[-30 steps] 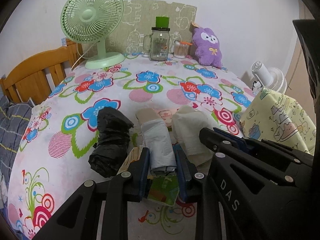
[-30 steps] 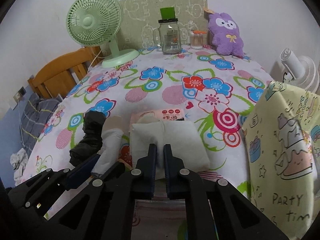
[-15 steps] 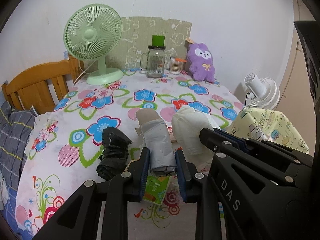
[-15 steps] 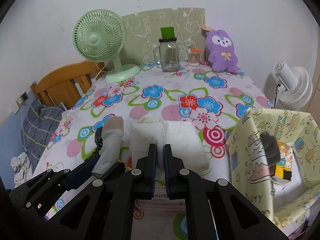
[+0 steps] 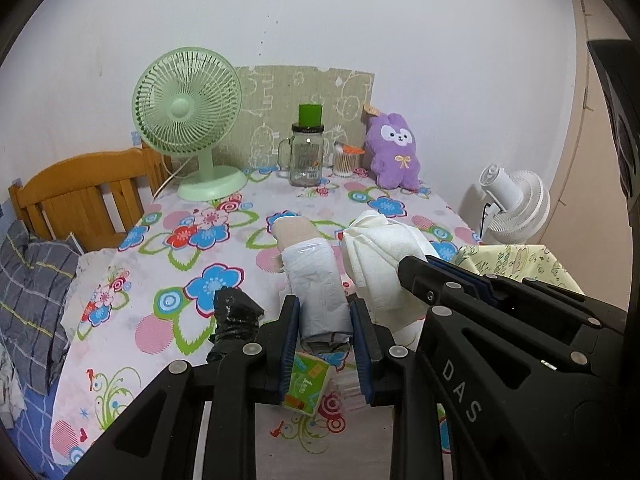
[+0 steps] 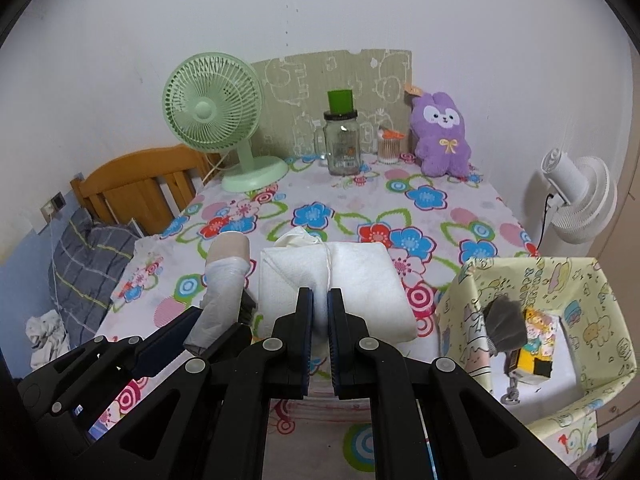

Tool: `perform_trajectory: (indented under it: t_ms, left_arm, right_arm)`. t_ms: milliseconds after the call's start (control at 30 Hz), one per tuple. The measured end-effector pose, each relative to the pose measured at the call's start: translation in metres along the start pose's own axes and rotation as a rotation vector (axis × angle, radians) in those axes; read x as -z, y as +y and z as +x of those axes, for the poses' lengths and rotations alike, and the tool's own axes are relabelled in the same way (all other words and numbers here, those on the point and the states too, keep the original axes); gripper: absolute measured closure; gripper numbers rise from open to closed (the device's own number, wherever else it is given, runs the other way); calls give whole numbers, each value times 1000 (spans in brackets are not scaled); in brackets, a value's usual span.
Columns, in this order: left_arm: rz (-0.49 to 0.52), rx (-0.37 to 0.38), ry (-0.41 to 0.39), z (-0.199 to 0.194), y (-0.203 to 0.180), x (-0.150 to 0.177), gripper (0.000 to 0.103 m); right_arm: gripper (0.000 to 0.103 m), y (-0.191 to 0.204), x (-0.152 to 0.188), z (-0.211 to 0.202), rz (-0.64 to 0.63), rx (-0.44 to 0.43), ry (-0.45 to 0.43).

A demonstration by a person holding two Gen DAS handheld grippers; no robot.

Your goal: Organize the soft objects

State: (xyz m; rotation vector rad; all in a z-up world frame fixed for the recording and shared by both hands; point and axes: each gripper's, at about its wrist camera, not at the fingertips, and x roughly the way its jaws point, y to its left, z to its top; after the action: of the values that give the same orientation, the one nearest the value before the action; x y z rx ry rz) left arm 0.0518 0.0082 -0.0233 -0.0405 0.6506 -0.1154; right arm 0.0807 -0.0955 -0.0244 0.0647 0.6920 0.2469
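My left gripper (image 5: 324, 308) is shut on a grey-white plastic roll (image 5: 316, 284) with a tan core, held above the flowered table (image 5: 168, 264). My right gripper (image 6: 320, 300) is shut on a white folded cloth bundle (image 6: 360, 276), also lifted; the bundle shows in the left wrist view (image 5: 384, 256) too, and the roll in the right wrist view (image 6: 222, 280). A black plastic roll (image 5: 234, 318) and a green tissue pack (image 5: 308, 380) lie on the table below the left gripper. A yellow patterned box (image 6: 560, 320) stands open at the right with small items inside.
At the table's back stand a green fan (image 5: 192, 120), a glass jar (image 5: 306, 156) with a green lid, a cotton swab cup (image 5: 345, 160) and a purple plush (image 5: 394, 152). A white fan (image 5: 516, 204) is off the right edge. A wooden bed frame (image 5: 80, 196) is at the left.
Both grippers have risen and pulled back from the table, carrying the plastic roll and the cloth bundle. The black roll stayed on the table. The yellow box's inside has come into view.
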Motion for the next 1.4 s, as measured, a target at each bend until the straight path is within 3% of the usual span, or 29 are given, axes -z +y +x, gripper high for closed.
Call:
perform_trajectory:
  t_ms: [467,1400]
  left_arm:
    - [17,13,-46,-14,-26,-12,78]
    - [98,90,-82,-8,-112,-22,78]
  right_arm:
    - [93,-16,-12,-27,-2,13,-49]
    - [93,-99,-15,-63,25,83,-112]
